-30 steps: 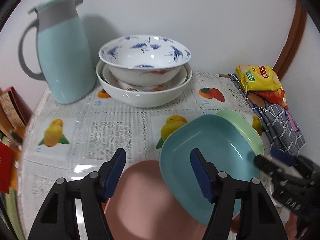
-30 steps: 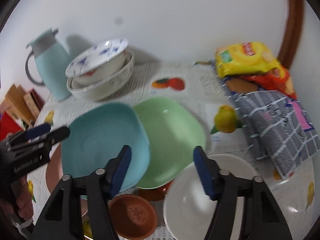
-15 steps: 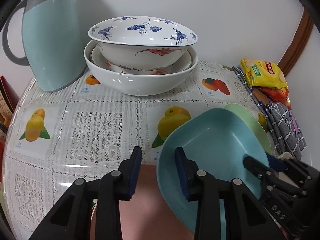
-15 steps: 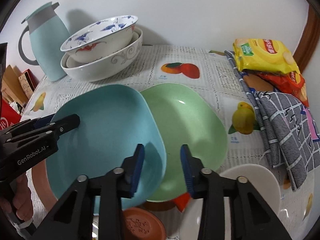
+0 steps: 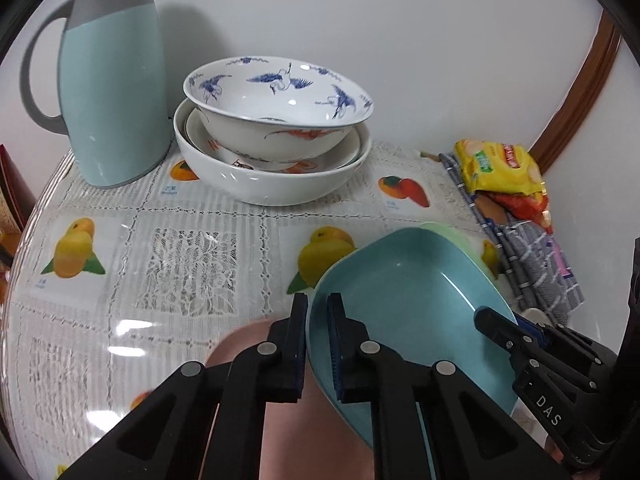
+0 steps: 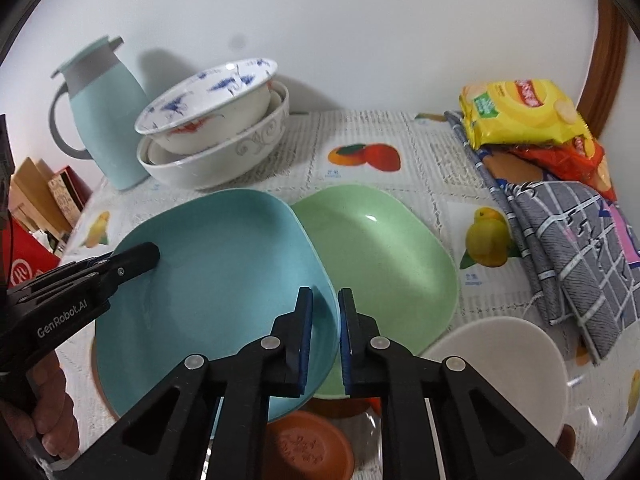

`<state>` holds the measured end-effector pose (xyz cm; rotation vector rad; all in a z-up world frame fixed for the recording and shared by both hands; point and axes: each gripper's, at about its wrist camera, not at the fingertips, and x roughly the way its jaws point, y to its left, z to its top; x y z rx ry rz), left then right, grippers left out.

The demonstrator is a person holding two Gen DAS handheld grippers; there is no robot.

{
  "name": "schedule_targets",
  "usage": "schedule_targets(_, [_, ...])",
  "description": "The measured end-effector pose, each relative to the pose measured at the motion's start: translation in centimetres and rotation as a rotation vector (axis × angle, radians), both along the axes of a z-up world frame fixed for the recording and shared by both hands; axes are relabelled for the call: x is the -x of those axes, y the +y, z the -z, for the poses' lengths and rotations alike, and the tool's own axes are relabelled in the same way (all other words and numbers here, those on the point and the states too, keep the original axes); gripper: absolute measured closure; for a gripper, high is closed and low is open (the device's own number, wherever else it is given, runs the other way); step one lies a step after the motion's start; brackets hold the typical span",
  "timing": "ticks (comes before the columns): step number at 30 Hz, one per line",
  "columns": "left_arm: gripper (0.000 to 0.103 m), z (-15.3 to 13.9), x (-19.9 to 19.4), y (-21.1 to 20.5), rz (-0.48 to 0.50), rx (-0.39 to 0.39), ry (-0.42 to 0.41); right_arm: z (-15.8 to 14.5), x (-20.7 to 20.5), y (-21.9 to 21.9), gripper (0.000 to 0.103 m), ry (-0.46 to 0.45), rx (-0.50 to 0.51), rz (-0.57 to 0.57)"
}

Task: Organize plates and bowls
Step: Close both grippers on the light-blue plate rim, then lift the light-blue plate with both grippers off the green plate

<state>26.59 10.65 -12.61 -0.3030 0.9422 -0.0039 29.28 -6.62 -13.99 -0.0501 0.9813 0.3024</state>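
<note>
1. Left gripper: lower centre of the left wrist view. Jaws drawn close, clamped across the near left rim of the blue plate, one pad outside, one inside.
2. Right gripper: lower centre of the right wrist view. Jaws likewise nipped on the blue plate's right rim, where it overlaps the green plate.
3. Blue plate: held at opposite edges by both grippers, tilted, its span running side to side between them. Neither hand is nearer; the load looks shared.
4. Green plate: centre right of the right wrist view, just beside and partly under the blue one. It looks the likely stacking partner.
5. Pink plate: bottom of the left wrist view, beneath the blue plate.
6. White bowl: lower right of the right wrist view.
7. Stacked bowls and thermos jug: upper left, against the wall, well apart from the jaws.
</note>
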Motion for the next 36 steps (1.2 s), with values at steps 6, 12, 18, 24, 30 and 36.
schedule_targets(6, [0.093,-2.6,2.7,-0.7,0.012,0.027,-0.047,-3.1,2.6,-1.1,0.092,-0.053,-0.017,0.019])
schedule_targets(12, [0.093,-5.1,5.7,-1.9,0.021,0.026,-0.084,-5.9,6.5,-2.4,0.092,-0.095,-0.035,0.03])
schedule_targets(18, [0.093,-6.9,8.7,-3.4,0.034,0.017,-0.112,-7.8,10.0,-4.1,0.092,-0.122,-0.057,0.051])
schedule_targets(24, [0.093,-8.0,11.3,-4.6,0.037,0.015,-0.124,-9.0,12.8,-5.4,0.092,-0.143,-0.062,0.06])
schedule_targets(30, [0.093,-8.7,13.4,-5.2,0.037,0.013,-0.13,-9.3,14.8,-6.3,0.092,-0.146,-0.097,0.06])
schedule_targets(36, [0.093,-9.2,14.8,-5.6,0.037,0.012,-0.138,-9.7,16.2,-6.7,0.092,-0.159,-0.099,0.059])
